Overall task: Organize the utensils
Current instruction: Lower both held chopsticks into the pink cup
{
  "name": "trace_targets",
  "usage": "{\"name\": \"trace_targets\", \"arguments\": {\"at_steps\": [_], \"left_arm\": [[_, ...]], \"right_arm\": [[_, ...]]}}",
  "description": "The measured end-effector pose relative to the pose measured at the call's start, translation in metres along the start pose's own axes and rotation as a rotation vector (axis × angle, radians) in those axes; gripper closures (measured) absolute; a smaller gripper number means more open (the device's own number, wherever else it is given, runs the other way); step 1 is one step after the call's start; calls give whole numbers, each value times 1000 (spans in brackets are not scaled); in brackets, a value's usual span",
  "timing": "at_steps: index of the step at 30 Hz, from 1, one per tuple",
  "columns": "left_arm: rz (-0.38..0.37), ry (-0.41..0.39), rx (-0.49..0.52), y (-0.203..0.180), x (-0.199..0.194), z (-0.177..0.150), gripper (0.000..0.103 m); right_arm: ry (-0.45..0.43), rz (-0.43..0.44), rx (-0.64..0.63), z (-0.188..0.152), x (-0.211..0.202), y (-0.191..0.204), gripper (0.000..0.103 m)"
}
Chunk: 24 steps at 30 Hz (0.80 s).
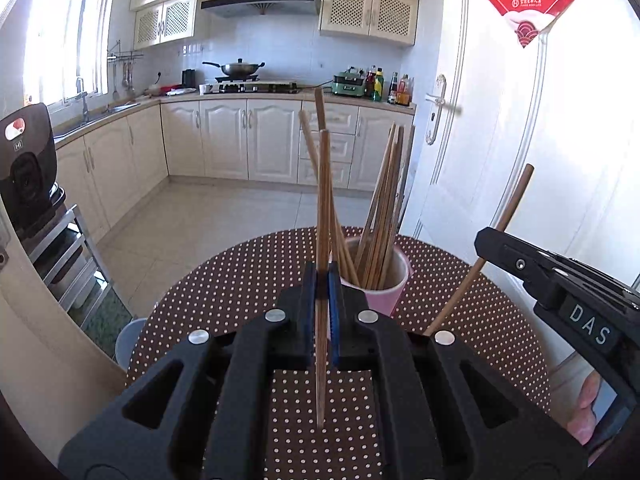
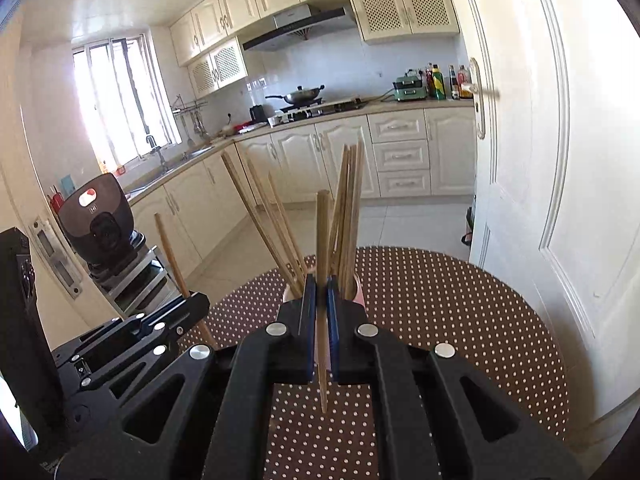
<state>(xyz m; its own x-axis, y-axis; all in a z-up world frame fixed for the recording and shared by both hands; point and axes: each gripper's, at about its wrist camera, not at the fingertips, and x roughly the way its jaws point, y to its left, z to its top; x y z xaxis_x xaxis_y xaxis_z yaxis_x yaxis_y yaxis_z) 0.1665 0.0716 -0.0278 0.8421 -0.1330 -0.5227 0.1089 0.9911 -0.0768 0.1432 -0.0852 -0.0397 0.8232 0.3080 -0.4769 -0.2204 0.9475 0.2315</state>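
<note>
Left wrist view: the left gripper (image 1: 322,276), of matte black plastic with blue pads and round steel pivot caps, is seen clamped on a wooden chopstick (image 1: 322,208). The stick is slender, straight-grained and squared at its upper end; it is held near upright, its tapered tip hanging free above the tablecloth (image 1: 240,264) — brown, glossy, printed with small white dots, on a round top. Just beyond the fingers a pink cup (image 1: 390,294) with a pale smooth interior is noted, standing on the cloth and holding a fan of like chopsticks (image 1: 382,208) leaning outward. At the right edge the right gripper (image 1: 486,242) is seen from the side, with a second chopstick (image 1: 508,216) slanting through its tip.

Right wrist view: the right gripper (image 2: 322,286) is closed on that second chopstick (image 2: 322,236), which is held upright with its point clear of the cloth (image 2: 440,300). The cup (image 2: 359,298) is largely hidden behind the fingers; its bundle (image 2: 348,208) rises above them. At lower left the left gripper (image 2: 202,300) is seen with its stick (image 2: 172,252) — tilted, blunt end up.
</note>
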Motion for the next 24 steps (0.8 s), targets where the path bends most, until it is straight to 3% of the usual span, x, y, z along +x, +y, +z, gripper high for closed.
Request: {"name": "trace_targets", "arguments": {"at_steps": [15, 24], "left_arm": [[-15, -131, 65, -22, -31, 50, 97], [-31, -179, 48, -24, -41, 73, 97]], "right_arm": [[-115, -7, -38, 43, -17, 9, 99], [-160, -3, -56, 64, -21, 12, 99]]}}
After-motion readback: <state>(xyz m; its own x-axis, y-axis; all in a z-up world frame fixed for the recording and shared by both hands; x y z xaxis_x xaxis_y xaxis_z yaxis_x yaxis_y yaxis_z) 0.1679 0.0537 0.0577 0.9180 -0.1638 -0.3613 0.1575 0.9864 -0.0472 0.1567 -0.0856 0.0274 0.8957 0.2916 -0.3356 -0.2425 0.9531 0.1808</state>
